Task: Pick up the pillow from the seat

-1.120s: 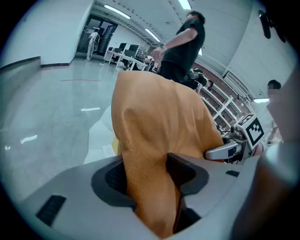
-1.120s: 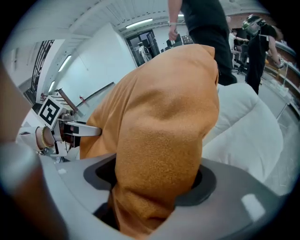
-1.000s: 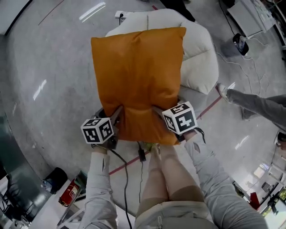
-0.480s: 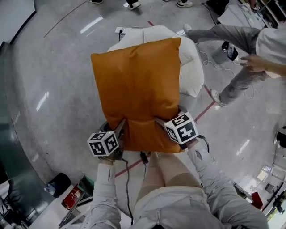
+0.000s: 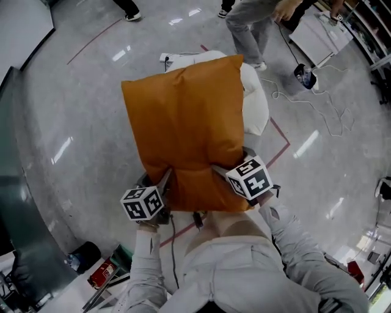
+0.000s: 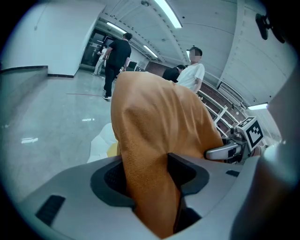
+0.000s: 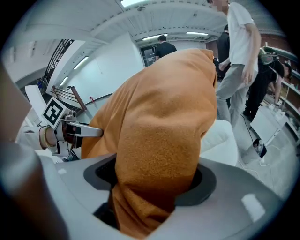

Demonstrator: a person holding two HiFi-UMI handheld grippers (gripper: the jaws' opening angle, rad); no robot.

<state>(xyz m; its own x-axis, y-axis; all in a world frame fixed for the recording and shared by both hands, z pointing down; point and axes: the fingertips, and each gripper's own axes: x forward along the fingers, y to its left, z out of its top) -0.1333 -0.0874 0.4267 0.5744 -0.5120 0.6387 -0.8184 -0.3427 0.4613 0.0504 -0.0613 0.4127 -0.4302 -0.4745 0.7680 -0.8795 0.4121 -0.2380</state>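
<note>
Two grips: left gripper (image 5: 166, 178) & right gripper (image 5: 217, 169) fingers pinch pillow (image 5: 186, 122) near edge; long axis pts away, over seat (image 5: 256, 107).

Glossy grey floor (image 5: 73, 122) mirrors ceiling strip lights (image 6: 166, 11); a red line (image 5: 281, 133) crosses it, white cables (image 5: 282, 96) trail near what may be a table (image 5: 317, 33).

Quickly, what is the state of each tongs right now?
Left tongs: closed on the near edge of the orange pillow.
Right tongs: closed on the same pillow.
</note>
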